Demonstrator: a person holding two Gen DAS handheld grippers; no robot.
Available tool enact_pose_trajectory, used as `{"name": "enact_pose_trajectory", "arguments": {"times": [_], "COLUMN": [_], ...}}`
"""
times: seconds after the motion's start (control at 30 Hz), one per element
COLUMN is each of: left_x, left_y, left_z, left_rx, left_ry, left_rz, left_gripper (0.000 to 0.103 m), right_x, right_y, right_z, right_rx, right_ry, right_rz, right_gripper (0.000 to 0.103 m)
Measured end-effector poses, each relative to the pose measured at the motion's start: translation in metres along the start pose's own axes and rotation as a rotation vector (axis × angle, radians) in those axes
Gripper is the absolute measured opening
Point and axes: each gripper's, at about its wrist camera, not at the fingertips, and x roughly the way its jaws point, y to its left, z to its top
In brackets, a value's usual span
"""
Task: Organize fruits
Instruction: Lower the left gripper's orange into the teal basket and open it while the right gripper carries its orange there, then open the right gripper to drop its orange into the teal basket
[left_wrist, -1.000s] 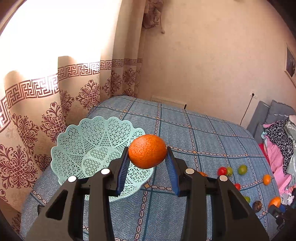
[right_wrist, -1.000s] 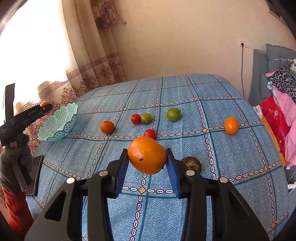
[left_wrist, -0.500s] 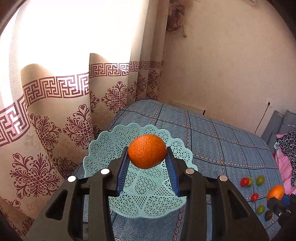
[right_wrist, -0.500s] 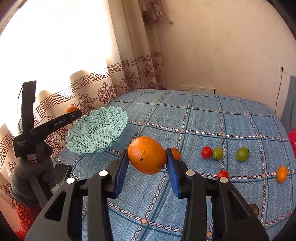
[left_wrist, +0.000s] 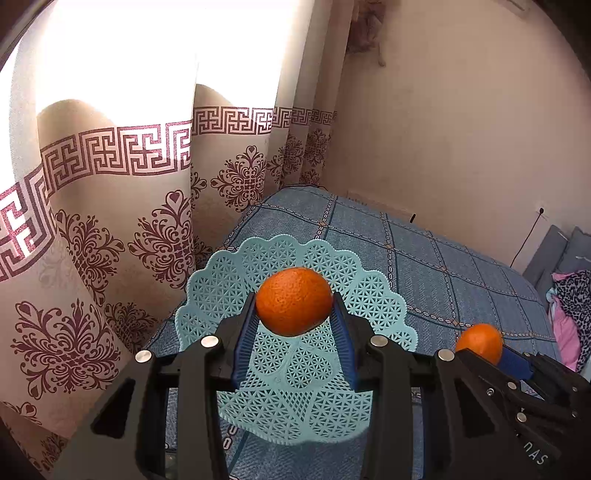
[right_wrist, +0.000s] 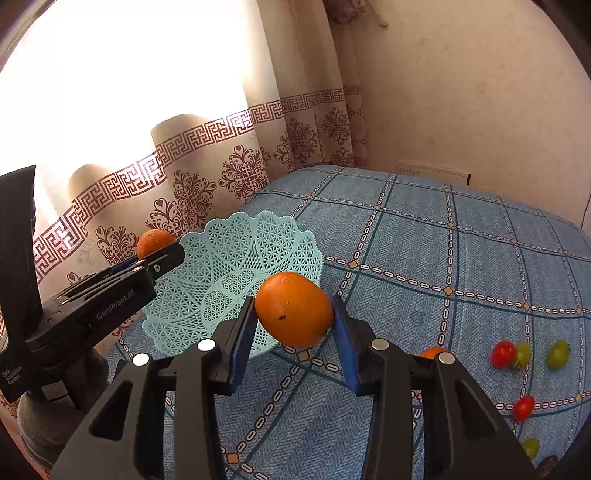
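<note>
The left hand-held gripper (left_wrist: 294, 328) squeezes a round, bumpy orange (left_wrist: 294, 301) above the lacy blue basket (left_wrist: 332, 398). The right hand-held gripper (right_wrist: 294, 328) squeezes a bigger orange (right_wrist: 294, 314) beside that basket.

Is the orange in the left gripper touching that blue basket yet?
Apart. The right wrist view shows the orange in the left gripper raised beside the basket rim, off the mesh.

1. 3 oranges: (right_wrist: 293, 309), (right_wrist: 154, 242), (right_wrist: 430, 352).
2. 2 red tomatoes: (right_wrist: 502, 354), (right_wrist: 523, 408).
3. 3 green tomatoes: (right_wrist: 522, 355), (right_wrist: 557, 354), (right_wrist: 531, 446).
4. 1 basket (right_wrist: 236, 266).
5. 2 tools: left (left_wrist: 294, 323), right (right_wrist: 294, 325).
</note>
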Motion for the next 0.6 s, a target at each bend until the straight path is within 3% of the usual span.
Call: {"name": "enact_pose_trajectory", "arguments": {"times": [0.13,0.2,0.23,0.27,0.5,0.6], "left_x": [0.003,0.004,0.004,0.002,-0.011,-0.018], "left_y": [0.004,0.006,0.007,0.008,0.011,0.014], "left_z": [0.001,0.001,0.001,0.002,0.005,0.007], "left_rx": [-0.015,-0.031,-0.039,-0.041,-0.049,-0.063], "left_ry": [0.012,0.016,0.014,0.009,-0.030,-0.048], "left_rz": [-0.001,-0.003,-0.005,-0.011,0.002,0.004], "left_gripper": [0.040,0.047,0.058,0.063,0.071,0.079], "right_x": [0.015,0.021,0.024,0.026,0.039,0.043], "right_y": [0.004,0.006,0.007,0.007,0.014,0.017], "right_z": [0.005,0.006,0.005,0.004,-0.001,0.001], "right_rx": [0.000,0.000,0.000,0.003,-0.003,-0.006], "right_ry": [0.014,0.023,0.027,0.030,0.046,0.051], "right_rz": [-0.003,-0.002,-0.002,-0.003,-0.008,-0.010], "right_gripper": [0.041,0.041,0.041,0.041,0.041,0.041]}}
